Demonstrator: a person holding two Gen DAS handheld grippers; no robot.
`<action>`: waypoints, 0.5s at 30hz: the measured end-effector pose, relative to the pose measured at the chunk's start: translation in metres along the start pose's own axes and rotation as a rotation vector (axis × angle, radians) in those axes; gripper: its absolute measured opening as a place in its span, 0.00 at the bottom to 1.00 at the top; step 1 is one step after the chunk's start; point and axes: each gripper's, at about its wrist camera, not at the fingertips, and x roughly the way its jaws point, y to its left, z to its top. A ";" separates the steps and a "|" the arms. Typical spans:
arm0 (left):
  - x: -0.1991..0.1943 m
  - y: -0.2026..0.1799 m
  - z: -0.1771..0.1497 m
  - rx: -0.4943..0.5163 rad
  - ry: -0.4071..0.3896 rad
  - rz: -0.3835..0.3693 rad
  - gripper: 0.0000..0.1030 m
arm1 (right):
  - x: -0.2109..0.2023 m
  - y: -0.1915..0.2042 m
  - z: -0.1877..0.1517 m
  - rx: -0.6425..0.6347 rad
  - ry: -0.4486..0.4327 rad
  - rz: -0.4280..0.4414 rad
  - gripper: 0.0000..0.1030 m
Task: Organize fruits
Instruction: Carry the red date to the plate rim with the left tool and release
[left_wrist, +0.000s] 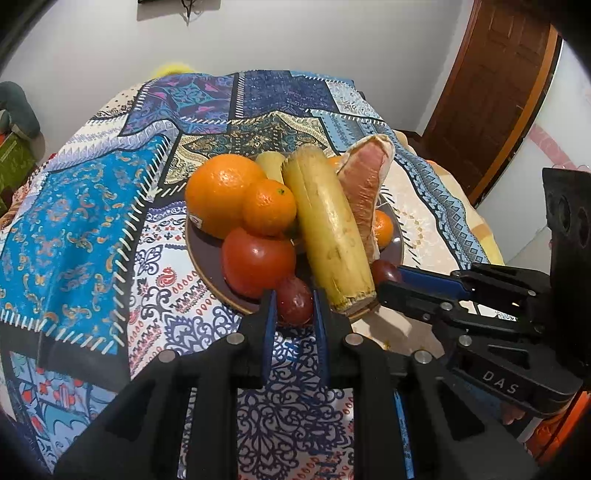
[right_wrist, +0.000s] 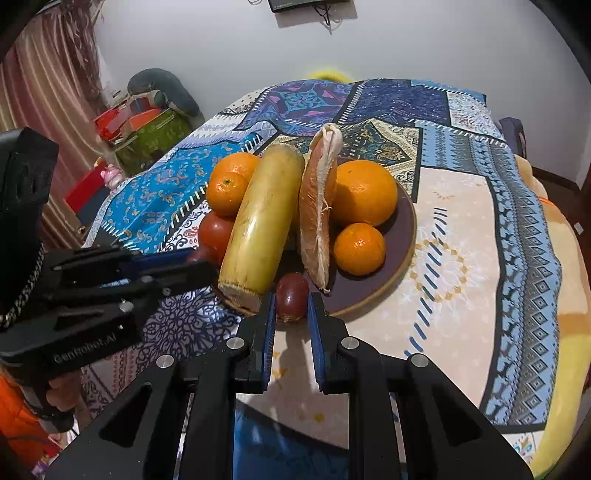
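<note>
A dark round plate (left_wrist: 201, 254) (right_wrist: 404, 221) on the patterned cloth holds a big orange (left_wrist: 221, 194), a small orange (left_wrist: 269, 206), a tomato (left_wrist: 256, 260), a long yellow stalk-like fruit (left_wrist: 328, 229) (right_wrist: 262, 218) and a peeled pomelo wedge (left_wrist: 367, 184) (right_wrist: 316, 218). At the plate's near rim my left gripper (left_wrist: 295, 295) is shut on a small dark red fruit (left_wrist: 295, 304). My right gripper (right_wrist: 291, 295) is shut on a second small dark red fruit (right_wrist: 291, 295) by the stalk's cut end. Each gripper shows in the other's view, right gripper (left_wrist: 384, 286), left gripper (right_wrist: 207, 264).
Two more oranges (right_wrist: 364, 192) (right_wrist: 358, 249) lie on the plate's right side. The patchwork cloth (left_wrist: 85, 229) covers a rounded table. A wooden door (left_wrist: 491, 96) stands at the right, and boxes and a curtain (right_wrist: 48, 92) are at the left.
</note>
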 end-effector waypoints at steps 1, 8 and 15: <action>0.001 0.000 0.000 -0.002 0.001 0.000 0.19 | 0.001 0.000 0.000 0.002 0.001 0.000 0.16; 0.006 0.000 -0.001 0.004 0.001 0.015 0.19 | 0.009 -0.002 -0.002 0.003 0.019 0.006 0.17; -0.003 0.001 -0.003 -0.016 -0.007 0.022 0.19 | 0.004 -0.003 0.001 -0.003 0.027 -0.001 0.17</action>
